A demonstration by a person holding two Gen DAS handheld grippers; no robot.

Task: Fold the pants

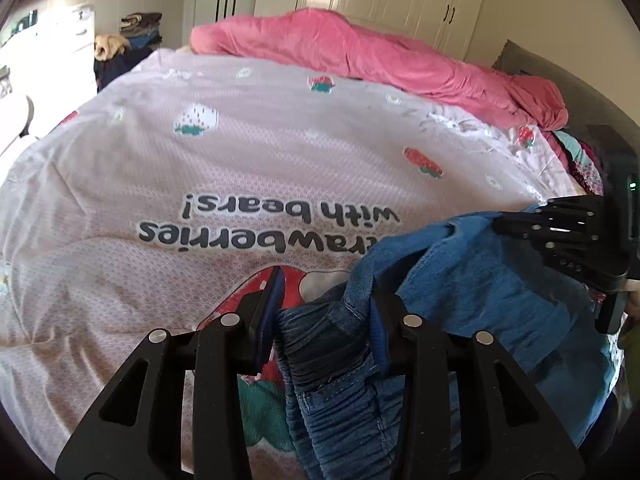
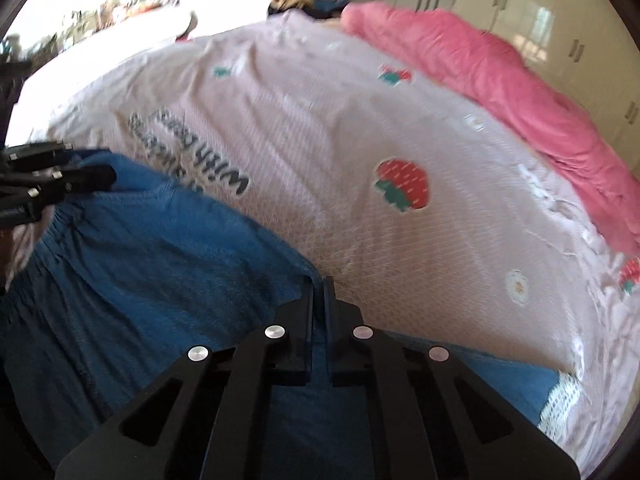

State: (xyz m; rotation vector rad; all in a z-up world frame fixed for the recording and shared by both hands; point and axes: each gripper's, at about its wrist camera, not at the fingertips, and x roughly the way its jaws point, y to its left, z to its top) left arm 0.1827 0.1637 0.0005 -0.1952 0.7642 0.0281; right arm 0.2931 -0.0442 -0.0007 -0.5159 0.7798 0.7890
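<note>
Picking up the blue pants (image 1: 472,280) from the bed (image 1: 200,160)

Left hand-held gripper (image 1: 326,312) and right hand-held gripper (image 2: 319,300) are each pinching the pants; no folding is showing yet.

Your left gripper (image 1: 326,304) is matte black plastic: two broad angular arms, each with long triangular cut-outs and two round silver screw heads, narrowing to fingers (image 1: 269,312) lined with ribbed blue pads. Your right gripper (image 2: 319,300) has the same build, black with four silver screw heads across its arms and slim flat fingertips. Seen from the left wrist camera, its side shows stacked black ribs dotted with small silver screws and a tiny green light on the housing behind.
</note>
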